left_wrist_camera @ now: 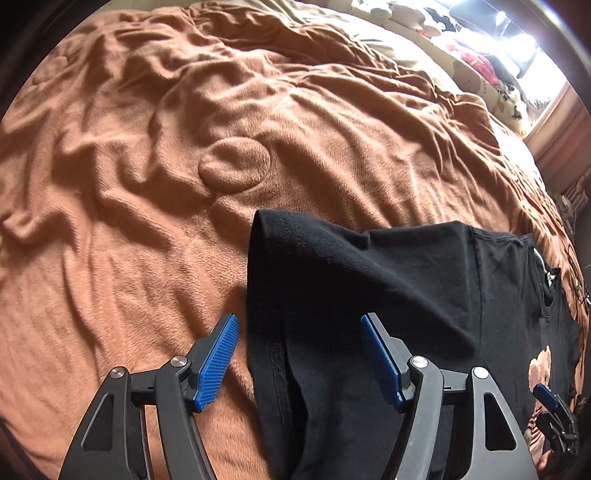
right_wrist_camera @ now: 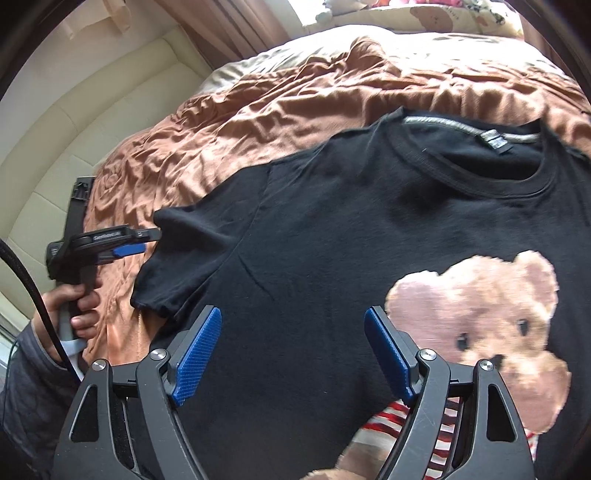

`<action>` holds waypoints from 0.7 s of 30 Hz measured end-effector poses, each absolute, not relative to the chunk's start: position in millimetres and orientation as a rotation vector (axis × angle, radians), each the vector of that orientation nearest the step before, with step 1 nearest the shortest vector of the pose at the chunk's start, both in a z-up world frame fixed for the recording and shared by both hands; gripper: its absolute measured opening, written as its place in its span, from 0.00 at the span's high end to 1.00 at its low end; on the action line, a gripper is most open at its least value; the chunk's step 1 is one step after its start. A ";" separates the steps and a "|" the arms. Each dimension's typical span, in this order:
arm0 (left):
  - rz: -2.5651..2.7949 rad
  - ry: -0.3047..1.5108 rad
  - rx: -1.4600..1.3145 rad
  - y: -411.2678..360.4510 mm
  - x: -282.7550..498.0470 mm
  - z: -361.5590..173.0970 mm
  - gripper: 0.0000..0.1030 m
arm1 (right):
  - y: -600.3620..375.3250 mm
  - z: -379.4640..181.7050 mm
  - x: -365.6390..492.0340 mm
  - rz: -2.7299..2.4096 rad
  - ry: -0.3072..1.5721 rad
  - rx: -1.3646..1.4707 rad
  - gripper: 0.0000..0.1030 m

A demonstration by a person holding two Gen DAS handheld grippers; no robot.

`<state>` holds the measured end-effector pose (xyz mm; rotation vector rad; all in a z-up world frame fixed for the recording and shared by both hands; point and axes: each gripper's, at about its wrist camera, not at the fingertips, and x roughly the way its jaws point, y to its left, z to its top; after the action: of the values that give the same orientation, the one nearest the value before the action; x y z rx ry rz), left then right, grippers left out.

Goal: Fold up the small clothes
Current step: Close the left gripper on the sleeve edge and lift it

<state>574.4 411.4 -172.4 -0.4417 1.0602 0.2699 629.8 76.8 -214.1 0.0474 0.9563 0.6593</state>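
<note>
A black T-shirt (right_wrist_camera: 332, 221) with a teddy bear print (right_wrist_camera: 480, 321) lies face up on a brown blanket, collar at the far side. Its left sleeve (left_wrist_camera: 314, 277) runs between the blue pads of my left gripper (left_wrist_camera: 299, 332), which stands open with neither pad pressing on the cloth. In the right wrist view that left gripper (right_wrist_camera: 146, 242) is at the sleeve's tip, held by a hand (right_wrist_camera: 74, 306). My right gripper (right_wrist_camera: 291, 332) hangs open over the shirt's chest, just left of the bear, holding nothing. It also shows small at the shirt's edge as the right gripper (left_wrist_camera: 550, 402).
The rumpled brown fleece blanket (left_wrist_camera: 147, 184) covers the bed on all sides of the shirt. A cream padded headboard (right_wrist_camera: 92, 122) stands beyond the bed's left side. Bear-print pillows (right_wrist_camera: 443, 14) and a bright window lie at the far end.
</note>
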 end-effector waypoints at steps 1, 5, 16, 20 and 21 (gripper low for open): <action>0.258 1.066 -0.462 412.1 575.2 -177.3 0.32 | 78.9 -216.6 631.1 0.661 0.958 0.041 0.24; 0.238 1.066 -0.465 403.0 570.3 -181.4 0.39 | 81.6 -221.7 635.9 0.658 0.967 0.039 0.24; 0.213 1.045 -0.424 386.1 557.6 -150.0 0.87 | 74.1 -216.6 628.0 0.631 0.963 0.059 0.24; 0.168 0.982 -0.405 369.2 558.2 -119.0 0.88 | 68.4 -210.0 625.8 0.630 0.953 0.064 0.24; 0.158 0.970 -0.396 364.1 558.2 -112.1 0.88 | 66.3 -208.4 625.7 0.629 0.952 0.070 0.24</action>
<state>558.2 364.1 -112.1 -0.3960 0.9699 0.1579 625.7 66.3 -208.4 0.0695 0.9519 0.6286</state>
